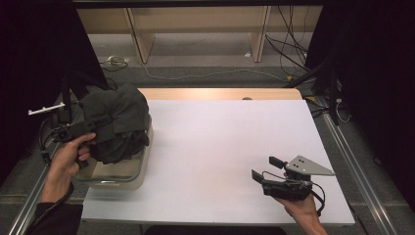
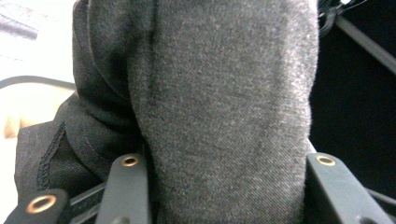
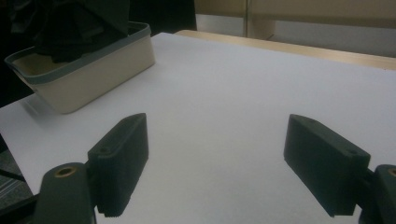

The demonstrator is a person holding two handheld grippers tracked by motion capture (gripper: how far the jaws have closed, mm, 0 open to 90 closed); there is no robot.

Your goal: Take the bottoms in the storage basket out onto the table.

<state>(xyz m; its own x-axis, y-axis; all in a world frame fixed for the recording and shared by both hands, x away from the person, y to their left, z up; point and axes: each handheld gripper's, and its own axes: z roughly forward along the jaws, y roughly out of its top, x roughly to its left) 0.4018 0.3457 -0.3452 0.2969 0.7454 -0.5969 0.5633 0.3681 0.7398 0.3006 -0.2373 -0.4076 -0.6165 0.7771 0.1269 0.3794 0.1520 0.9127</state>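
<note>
A bundle of dark grey cloth [image 1: 122,107] hangs partly over and partly inside a cream bin with a grey rim [image 1: 117,185] at the table's left edge. My left gripper [image 1: 105,125] comes in from the left and is shut on the cloth. In the left gripper view the cloth [image 2: 224,93] bulges thickly between both jaws of that gripper [image 2: 229,186]. My right gripper [image 1: 264,167] rests low over the white tabletop [image 1: 220,142] at the front right, open and holding nothing. In the right gripper view its jaws [image 3: 222,163] stand wide apart, facing the bin [image 3: 93,70] and the cloth [image 3: 70,28].
A wooden strip [image 1: 220,93] runs along the table's far edge. Behind it stand wooden shelf legs [image 1: 142,44] and loose cables [image 1: 288,49] on the floor. Metal rails [image 1: 357,171] flank the table, and dark curtains close off both sides.
</note>
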